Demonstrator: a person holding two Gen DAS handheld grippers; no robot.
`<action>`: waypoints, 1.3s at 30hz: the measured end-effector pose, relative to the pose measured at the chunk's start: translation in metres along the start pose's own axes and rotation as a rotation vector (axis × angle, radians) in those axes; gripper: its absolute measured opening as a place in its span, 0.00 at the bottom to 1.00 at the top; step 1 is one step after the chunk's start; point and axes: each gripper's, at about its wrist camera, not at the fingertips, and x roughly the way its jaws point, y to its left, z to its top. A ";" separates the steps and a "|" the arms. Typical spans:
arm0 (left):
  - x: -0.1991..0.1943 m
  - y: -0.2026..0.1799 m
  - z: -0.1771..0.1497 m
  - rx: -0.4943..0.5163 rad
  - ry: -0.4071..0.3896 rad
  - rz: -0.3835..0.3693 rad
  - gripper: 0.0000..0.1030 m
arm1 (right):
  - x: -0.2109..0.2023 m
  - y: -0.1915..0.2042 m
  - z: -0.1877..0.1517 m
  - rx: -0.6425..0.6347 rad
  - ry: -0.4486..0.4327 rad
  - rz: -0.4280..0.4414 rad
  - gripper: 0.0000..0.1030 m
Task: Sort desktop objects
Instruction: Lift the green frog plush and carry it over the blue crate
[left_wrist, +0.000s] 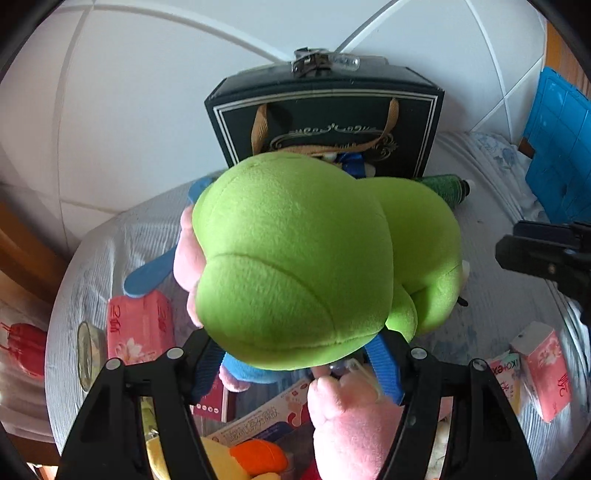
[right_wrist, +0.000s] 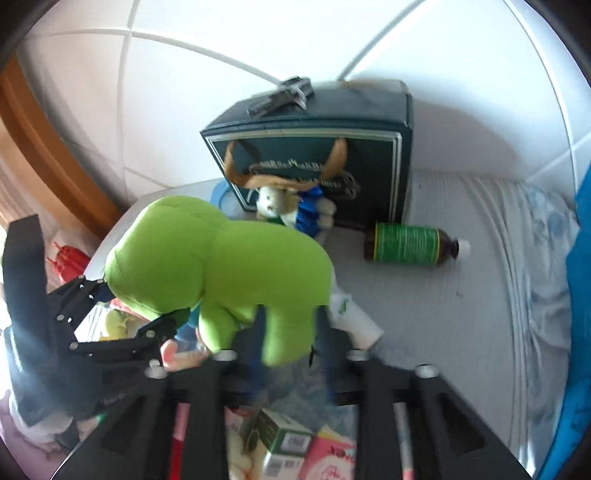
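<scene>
A green plush toy (left_wrist: 295, 258) with pink limbs fills the left wrist view. My left gripper (left_wrist: 299, 360) is shut on the plush toy's lower part and holds it above the table. In the right wrist view the same green plush toy (right_wrist: 221, 266) hangs at centre left, with the left gripper (right_wrist: 122, 314) on its left side. My right gripper (right_wrist: 291, 332) has its blue fingers around a lower green lobe of the toy; the view is blurred and I cannot tell whether they pinch it.
A dark gift bag (left_wrist: 325, 122) (right_wrist: 314, 155) with tan handles stands against the tiled wall, a small white plush (right_wrist: 275, 205) at its foot. A green-labelled bottle (right_wrist: 410, 245) lies on the table. Pink tissue packs (left_wrist: 138, 325) (left_wrist: 546, 373), boxes and a blue bin (left_wrist: 557, 147) surround.
</scene>
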 end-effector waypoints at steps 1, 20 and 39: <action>0.002 0.001 -0.004 -0.005 0.002 -0.002 0.67 | -0.006 -0.005 -0.008 0.016 0.012 0.010 0.71; 0.015 0.007 0.011 0.054 -0.153 0.006 0.62 | 0.087 0.006 -0.012 -0.021 -0.018 0.021 0.52; -0.208 -0.090 0.025 0.146 -0.500 -0.078 0.59 | -0.191 0.003 -0.034 -0.057 -0.438 -0.118 0.51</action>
